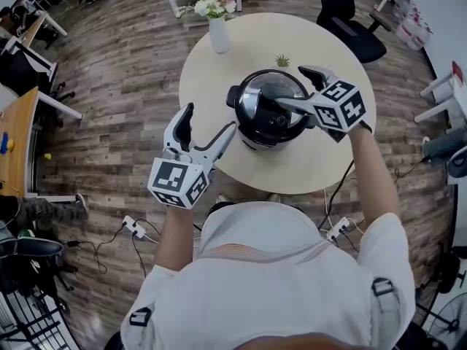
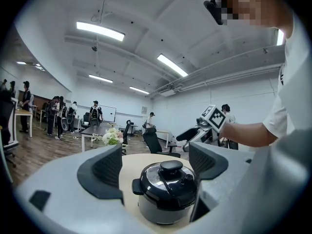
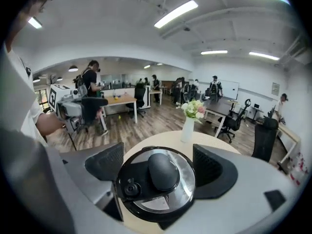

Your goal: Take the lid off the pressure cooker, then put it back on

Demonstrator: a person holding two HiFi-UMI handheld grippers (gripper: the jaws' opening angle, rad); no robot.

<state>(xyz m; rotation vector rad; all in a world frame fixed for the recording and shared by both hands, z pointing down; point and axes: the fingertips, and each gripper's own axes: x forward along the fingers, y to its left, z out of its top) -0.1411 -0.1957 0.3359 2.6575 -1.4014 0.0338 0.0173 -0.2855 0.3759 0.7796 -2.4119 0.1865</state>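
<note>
You are beginning lid removal: your open right claw point(image 1: 292, 86) is hovering above the lid knob point(image 3: 163, 169), needing closing; your left claw point(image 1: 211, 119) is waiting open nearby.

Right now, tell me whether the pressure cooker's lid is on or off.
On: the lid sits level on the pressure cooker, knob up, no gap at its rim. The right gripper hovers open above it.

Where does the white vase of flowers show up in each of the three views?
Head view: vase of flowers at top centre, on the far edge of the round table.
Left gripper view: vase of flowers left of centre, only the blooms showing, up and left of the pressure cooker.
Right gripper view: vase of flowers near centre, just beyond the pressure cooker.
Shared landmark: the pressure cooker.
</note>
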